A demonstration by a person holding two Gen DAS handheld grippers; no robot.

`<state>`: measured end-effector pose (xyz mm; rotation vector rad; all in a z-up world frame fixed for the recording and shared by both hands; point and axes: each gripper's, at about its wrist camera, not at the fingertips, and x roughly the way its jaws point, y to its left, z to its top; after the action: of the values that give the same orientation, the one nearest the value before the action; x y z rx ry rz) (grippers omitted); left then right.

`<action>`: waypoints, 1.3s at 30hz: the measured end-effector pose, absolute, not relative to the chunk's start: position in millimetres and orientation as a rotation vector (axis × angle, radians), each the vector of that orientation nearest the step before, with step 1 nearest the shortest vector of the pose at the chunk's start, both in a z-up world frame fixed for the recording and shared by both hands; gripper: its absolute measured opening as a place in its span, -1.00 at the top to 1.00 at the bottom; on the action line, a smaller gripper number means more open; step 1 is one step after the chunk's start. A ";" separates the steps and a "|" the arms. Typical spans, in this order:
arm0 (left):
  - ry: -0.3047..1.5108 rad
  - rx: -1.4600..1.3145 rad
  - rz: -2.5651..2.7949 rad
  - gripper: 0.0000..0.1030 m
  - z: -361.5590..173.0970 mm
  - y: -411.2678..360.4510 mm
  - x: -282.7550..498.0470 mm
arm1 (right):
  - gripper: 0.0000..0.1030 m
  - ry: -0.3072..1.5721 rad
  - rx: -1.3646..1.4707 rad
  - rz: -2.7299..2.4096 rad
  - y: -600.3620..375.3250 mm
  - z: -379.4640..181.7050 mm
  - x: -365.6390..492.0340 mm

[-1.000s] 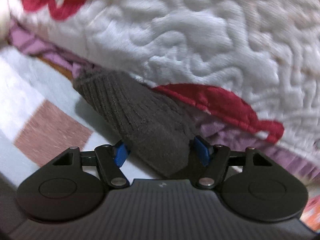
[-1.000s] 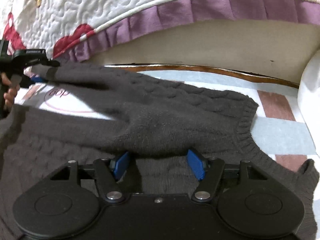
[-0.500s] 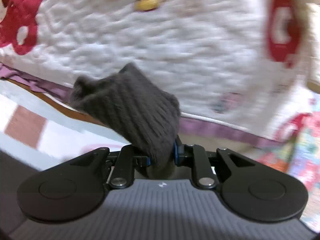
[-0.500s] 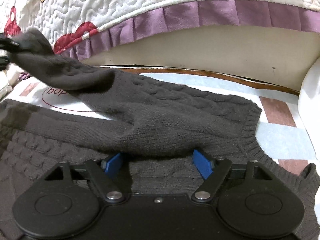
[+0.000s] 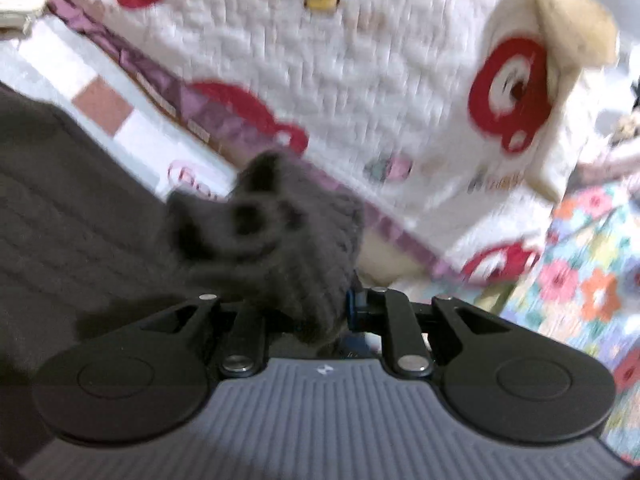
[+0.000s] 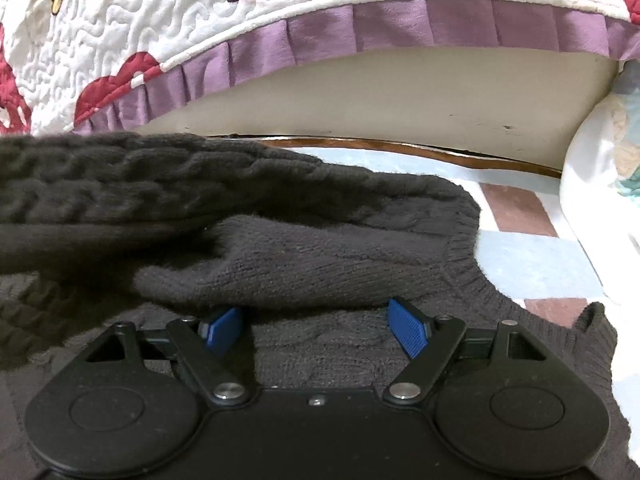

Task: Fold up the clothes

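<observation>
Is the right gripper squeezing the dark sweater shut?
No, the right gripper has its blue fingers spread wide apart, with the dark sweater lying loose between and over them.

text: none legible | pink print on mat (image 5: pixel 188 178): too blurred to read

We see a dark grey-brown sweater (image 6: pixel 280 256) in cable knit with ribbed edges, its cuff (image 5: pixel 288 248) the same shade. Behind it, the quilt (image 6: pixel 160 32) is white with red patches, a teal flower and a purple frill, and the sheet (image 6: pixel 532 256) is checked pale blue, white and brick-pink. Each tool (image 6: pixel 316 326) is black with blue pads (image 6: pixel 408 332).
</observation>
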<state>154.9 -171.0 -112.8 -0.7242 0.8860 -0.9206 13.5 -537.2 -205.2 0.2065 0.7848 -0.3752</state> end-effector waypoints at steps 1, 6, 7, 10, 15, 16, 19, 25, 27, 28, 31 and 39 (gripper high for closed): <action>0.875 -0.717 -0.919 0.68 -111.9 -170.8 152.3 | -0.63 0.784 0.209 -0.380 -537.2 -205.6 14.7; 0.941 -0.627 -0.970 0.71 -120.0 -190.4 141.5 | -0.66 0.794 0.221 -0.392 -538.4 -205.1 21.5; 0.962 -0.606 -0.993 0.71 -123.1 -197.7 139.7 | -0.72 0.808 0.201 -0.395 -538.5 -205.3 24.3; 0.995 -0.410 -1.048 0.72 -129.3 -215.5 125.2 | -0.92 0.856 0.158 -0.400 -540.7 -204.9 33.1; 0.935 -0.182 -1.063 0.75 -133.8 -204.3 103.1 | -0.88 0.923 0.335 -0.380 -569.9 -178.8 27.1; 0.930 -0.212 -1.097 0.75 -133.4 -197.4 105.6 | -0.88 0.889 0.381 -0.371 -573.8 -171.0 17.9; 0.920 -0.258 -1.196 0.75 -126.9 -178.1 111.0 | -0.88 0.800 0.559 -0.372 -588.6 -152.8 -5.2; 0.929 -0.174 -1.242 0.76 -138.5 -149.3 102.5 | -0.89 0.668 0.962 -0.332 -606.9 -158.6 -18.2; 0.950 -0.143 -1.226 0.76 -144.9 -148.7 101.6 | -0.90 0.643 1.102 -0.305 -609.8 -169.3 -19.4; 0.953 -0.139 -1.219 0.76 -146.1 -147.7 103.4 | -0.90 0.647 1.137 -0.313 -610.2 -174.7 -17.5; 0.957 -0.143 -1.204 0.76 -147.2 -143.8 110.3 | -0.90 0.670 1.133 -0.340 -608.4 -184.1 -11.5; 0.993 -0.170 -1.142 0.76 -157.1 -142.8 122.4 | 0.27 0.698 0.840 -0.437 -612.9 -197.4 7.4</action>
<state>122.4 -142.8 -157.1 -0.1702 0.9931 -1.1420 7.4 -612.9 -197.4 0.8397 0.6980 -0.4367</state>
